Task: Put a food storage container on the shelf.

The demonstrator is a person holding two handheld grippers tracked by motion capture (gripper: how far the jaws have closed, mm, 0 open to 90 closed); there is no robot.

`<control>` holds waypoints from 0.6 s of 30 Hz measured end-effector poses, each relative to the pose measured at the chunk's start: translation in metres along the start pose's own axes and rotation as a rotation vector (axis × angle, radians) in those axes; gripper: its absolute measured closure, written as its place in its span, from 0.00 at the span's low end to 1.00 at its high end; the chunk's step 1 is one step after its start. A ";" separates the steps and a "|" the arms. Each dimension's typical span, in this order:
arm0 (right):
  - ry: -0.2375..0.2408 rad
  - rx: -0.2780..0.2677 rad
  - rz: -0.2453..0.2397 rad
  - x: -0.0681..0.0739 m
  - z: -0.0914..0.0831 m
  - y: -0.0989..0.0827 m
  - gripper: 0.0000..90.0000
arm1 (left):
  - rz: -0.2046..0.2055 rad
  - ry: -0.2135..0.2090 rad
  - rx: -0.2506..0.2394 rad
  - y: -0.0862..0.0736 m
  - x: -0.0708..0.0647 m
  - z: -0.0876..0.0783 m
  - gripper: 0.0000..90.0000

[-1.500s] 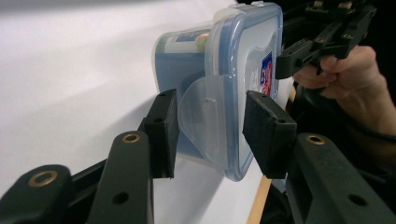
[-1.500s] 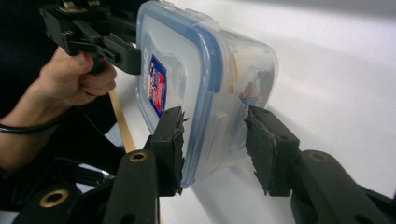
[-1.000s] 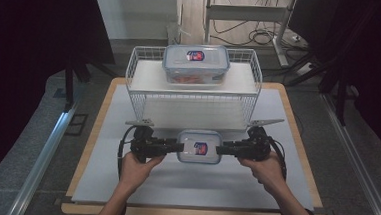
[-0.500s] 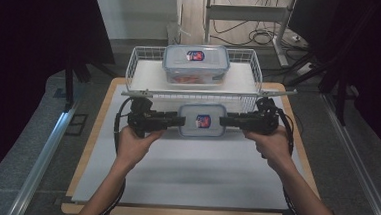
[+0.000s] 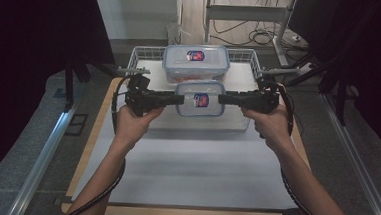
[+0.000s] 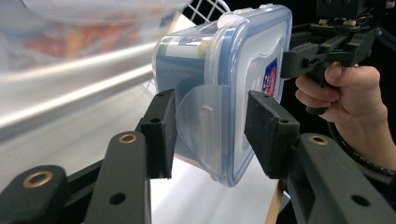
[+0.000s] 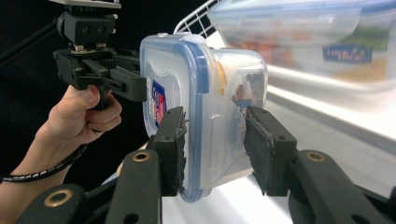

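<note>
A small clear container with a blue lid (image 5: 199,99) hangs in the air between my two grippers, level with the top of the white wire rack (image 5: 142,52). My left gripper (image 5: 179,100) clamps its left end, with pads on either side of the latch flap (image 6: 201,116). On the opposite end my right gripper (image 5: 222,98) does the same, its pads (image 7: 170,140) pressing the lid and the base. In the left gripper view the container (image 6: 224,79) stands on edge, lid to the right. The right gripper view shows the container (image 7: 187,79) with its lid to the left.
A larger clear container with a blue lid (image 5: 196,63) sits on top of the wire rack, just behind the held one. The white mat (image 5: 189,172) covers the wooden table below. Dark stands and cables flank the table.
Both hands have lifted the small container off the mat and carried it up and away, to the height of the rack's top.
</note>
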State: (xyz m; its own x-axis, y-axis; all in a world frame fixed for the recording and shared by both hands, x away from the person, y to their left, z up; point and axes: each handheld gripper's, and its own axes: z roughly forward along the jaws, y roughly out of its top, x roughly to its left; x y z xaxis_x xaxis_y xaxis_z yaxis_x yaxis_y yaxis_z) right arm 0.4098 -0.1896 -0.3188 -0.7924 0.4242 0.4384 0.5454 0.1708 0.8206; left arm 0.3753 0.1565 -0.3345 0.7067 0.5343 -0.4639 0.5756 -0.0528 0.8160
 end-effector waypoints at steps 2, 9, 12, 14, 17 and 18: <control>0.000 -0.008 0.002 -0.001 0.001 0.006 0.65 | -0.006 0.000 -0.005 0.007 0.001 -0.001 0.61; -0.004 -0.028 0.009 -0.003 0.003 0.034 0.65 | 0.000 0.019 -0.010 0.039 0.003 -0.008 0.61; -0.003 -0.043 0.014 -0.004 0.003 0.047 0.64 | -0.005 0.025 -0.026 0.054 0.003 -0.011 0.61; 0.001 -0.056 0.019 -0.004 0.003 0.056 0.64 | -0.008 0.025 -0.035 0.064 0.003 -0.013 0.61; -0.002 -0.070 0.022 -0.006 0.003 0.069 0.64 | -0.009 0.029 -0.041 0.078 0.005 -0.015 0.61; -0.003 -0.074 0.024 -0.006 0.004 0.072 0.64 | -0.014 0.030 -0.045 0.082 0.006 -0.015 0.61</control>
State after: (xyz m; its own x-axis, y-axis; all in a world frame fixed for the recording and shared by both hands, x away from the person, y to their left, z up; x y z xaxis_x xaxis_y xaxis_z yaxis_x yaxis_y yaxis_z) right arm 0.4550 -0.1767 -0.2639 -0.7783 0.4302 0.4574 0.5426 0.0941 0.8347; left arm 0.4209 0.1680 -0.2651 0.6856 0.5602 -0.4650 0.5658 -0.0081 0.8245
